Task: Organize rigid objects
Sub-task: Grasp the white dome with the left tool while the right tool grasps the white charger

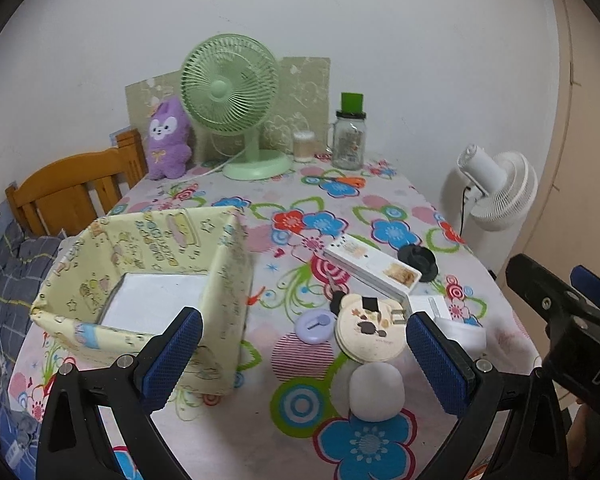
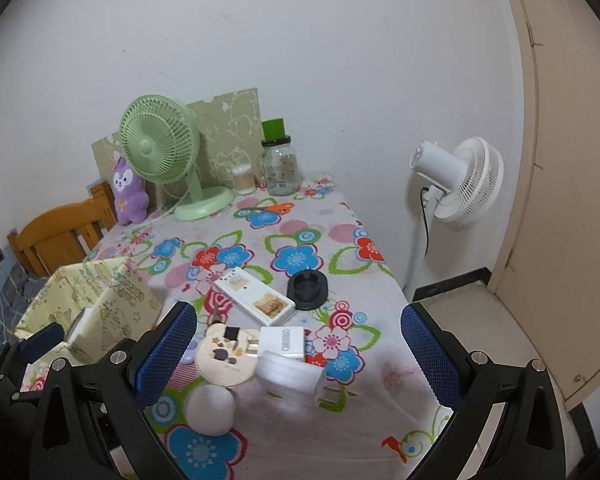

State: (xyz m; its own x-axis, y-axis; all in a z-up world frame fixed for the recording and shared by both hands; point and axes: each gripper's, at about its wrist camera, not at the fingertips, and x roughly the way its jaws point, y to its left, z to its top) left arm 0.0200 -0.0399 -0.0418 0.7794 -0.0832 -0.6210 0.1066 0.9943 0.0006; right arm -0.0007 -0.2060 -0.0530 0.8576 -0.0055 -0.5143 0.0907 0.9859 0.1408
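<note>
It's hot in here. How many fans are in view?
2: a green fan at the table's far edge beside the purple plush toy, and a white fan standing on the floor beyond the table.

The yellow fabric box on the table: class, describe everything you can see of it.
The yellow fabric box is an open-topped, soft-sided bin of pale yellow printed cloth with cartoon drawings and lettering. Its walls sag slightly and the rim is uneven. Its inner floor looks white; no other contents are visible. It stands upright on the floral tablecloth, at the table's left side, left of the small objects. Neither gripper touches it.

Floral-clothed table (image 1: 384,200) bearing yellow fabric box (image 1: 148,280); green fan (image 1: 236,108); white remote (image 1: 370,270); glass jar (image 1: 348,140).
</note>
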